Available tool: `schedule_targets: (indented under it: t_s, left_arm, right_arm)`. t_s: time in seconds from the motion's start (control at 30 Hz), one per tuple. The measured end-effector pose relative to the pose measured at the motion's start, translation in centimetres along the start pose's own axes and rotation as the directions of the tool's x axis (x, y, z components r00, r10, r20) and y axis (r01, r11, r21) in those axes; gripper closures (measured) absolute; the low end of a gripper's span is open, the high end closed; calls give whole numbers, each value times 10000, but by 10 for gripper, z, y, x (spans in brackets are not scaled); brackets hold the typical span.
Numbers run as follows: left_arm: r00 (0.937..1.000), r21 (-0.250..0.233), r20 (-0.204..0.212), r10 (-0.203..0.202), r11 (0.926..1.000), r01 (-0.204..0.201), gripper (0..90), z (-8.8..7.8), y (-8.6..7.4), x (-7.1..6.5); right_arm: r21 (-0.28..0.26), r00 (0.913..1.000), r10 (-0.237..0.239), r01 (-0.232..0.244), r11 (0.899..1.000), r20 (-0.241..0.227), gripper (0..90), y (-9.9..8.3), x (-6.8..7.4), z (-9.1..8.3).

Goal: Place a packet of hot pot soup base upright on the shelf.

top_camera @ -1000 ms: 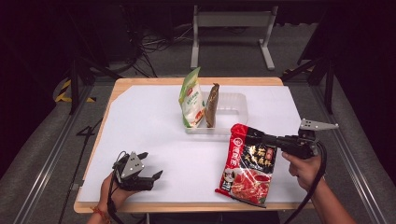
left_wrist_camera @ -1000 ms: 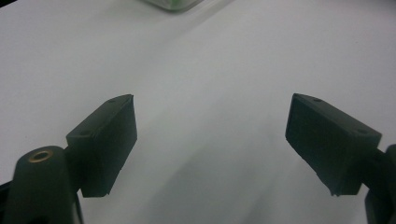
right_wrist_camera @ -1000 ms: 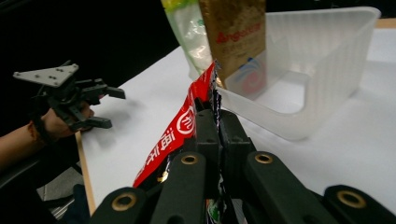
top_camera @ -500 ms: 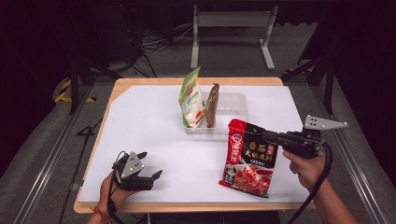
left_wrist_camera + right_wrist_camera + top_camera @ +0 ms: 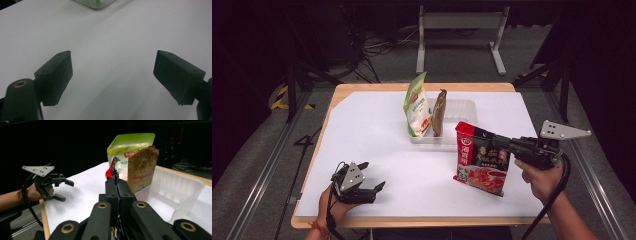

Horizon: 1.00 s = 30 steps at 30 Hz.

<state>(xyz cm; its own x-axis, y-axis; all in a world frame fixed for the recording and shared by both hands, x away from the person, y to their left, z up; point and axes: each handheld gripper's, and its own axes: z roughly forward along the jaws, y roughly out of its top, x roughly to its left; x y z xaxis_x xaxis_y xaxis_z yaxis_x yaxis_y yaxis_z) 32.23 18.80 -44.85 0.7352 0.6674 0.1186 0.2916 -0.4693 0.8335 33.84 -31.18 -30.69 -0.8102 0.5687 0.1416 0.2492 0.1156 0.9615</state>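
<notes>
The right gripper (image 5: pixel 498 142) pinched the top edge of a flat red printed food pouch (image 5: pixel 481 158), hanging just beside the clear plastic tray (image 5: pixel 462 107); the left gripper (image 5: pixel 373 176) rested with jaws apart, empty

High view: fixed above the desk's (image 5: pixel 377 150) near edge, facing forward and down. Left gripper view: close over the desk surface, toward the clear tray (image 5: pixel 96 3). Right gripper view: low, facing that tray (image 5: pixel 180 186); all three share it.

Red pouch (image 5: pixel 111 170) mostly behind hand-held gripper (image 5: pixel 117 185)
</notes>
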Motion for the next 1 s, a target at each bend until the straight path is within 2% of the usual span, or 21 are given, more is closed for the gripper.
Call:
schedule_targets:
  t_s: [0.07, 0.2, 0.37, 0.67, 0.93, 1.0]
  left_arm:
    - [9999, -58, 82, -59, 10000, 59, 165, 0, 0, 0]
    - [9999, -138, 134, -103, 9999, 104, 165, -1, 1, 1]
    - [9999, -158, 63, -142, 9998, 143, 165, -2, 0, 1]
    - [9999, -166, 77, -89, 9998, 90, 165, -2, 0, 1]
    - [10000, -149, 28, -79, 9999, 79, 165, -3, 0, 1]
    - [10000, -174, 30, -72, 9998, 72, 165, -3, 0, 1]
  right_arm:
    - [-196, 9996, -215, 219, 9996, 196, 891, 3, 1, -1]
    - [-449, 9985, -260, 282, 9986, 474, 891, 10, -1, -2]
    - [-479, 9942, -402, 452, 9978, 999, 891, 15, -4, 0]
    - [-756, 9859, -598, 724, 9945, 1565, 890, 28, -7, 3]
    - [-820, 9802, -635, 800, 9934, 1877, 889, 38, -10, 9]
    - [-755, 9765, -715, 885, 9932, 2035, 889, 42, -10, 12]
